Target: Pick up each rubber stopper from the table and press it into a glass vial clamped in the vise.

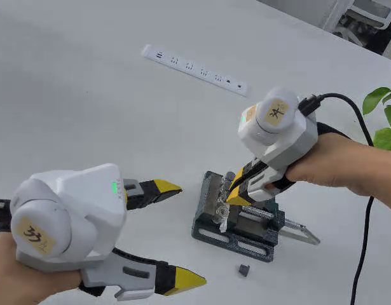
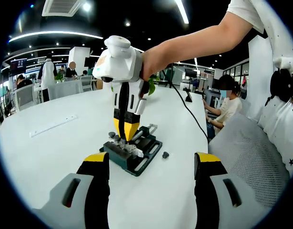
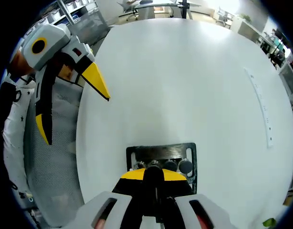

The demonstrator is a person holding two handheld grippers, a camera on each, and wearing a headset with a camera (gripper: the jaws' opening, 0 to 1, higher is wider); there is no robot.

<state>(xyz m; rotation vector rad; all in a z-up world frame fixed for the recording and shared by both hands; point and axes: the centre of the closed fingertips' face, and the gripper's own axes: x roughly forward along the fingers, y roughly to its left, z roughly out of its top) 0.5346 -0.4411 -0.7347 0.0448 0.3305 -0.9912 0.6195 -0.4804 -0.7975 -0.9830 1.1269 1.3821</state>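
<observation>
A person at a white desk (image 1: 87, 95) works two hand-held tools over a small dark vise (image 1: 211, 232). The vise sits flat on the desk and clamps a row of glass vials (image 1: 222, 213) upright between its plates.

The right claw (image 1: 235, 192) points steeply down onto that row. Its yellow tips are drawn together, pinching a dark rubber stopper (image 3: 153, 171) right at the top of the clamped glass. In the right gripper view, two neighbouring vials (image 3: 178, 166) just beside the tips each have a dark plug seated in the mouth. Whether anything else is inside the glass cannot be told.

The left claw (image 1: 177, 232) hovers low over the desk, near the vise but clear of it. Its two yellow-tipped prongs are spread wide with nothing between them. It faces the vise, which appears centred between the prongs in the left gripper view.

One loose stopper (image 1: 244, 270), small and dark, lies on the bare desk just beside the near edge of the vise base, apart from both claws.

Farther back on the desk lies a long white power strip (image 1: 195, 68). A black cable (image 1: 363, 210) runs from the right-hand tool and trails down past the person's wrist. Green leaves of a plant (image 1: 386, 117) show at the right edge of the head view.
</observation>
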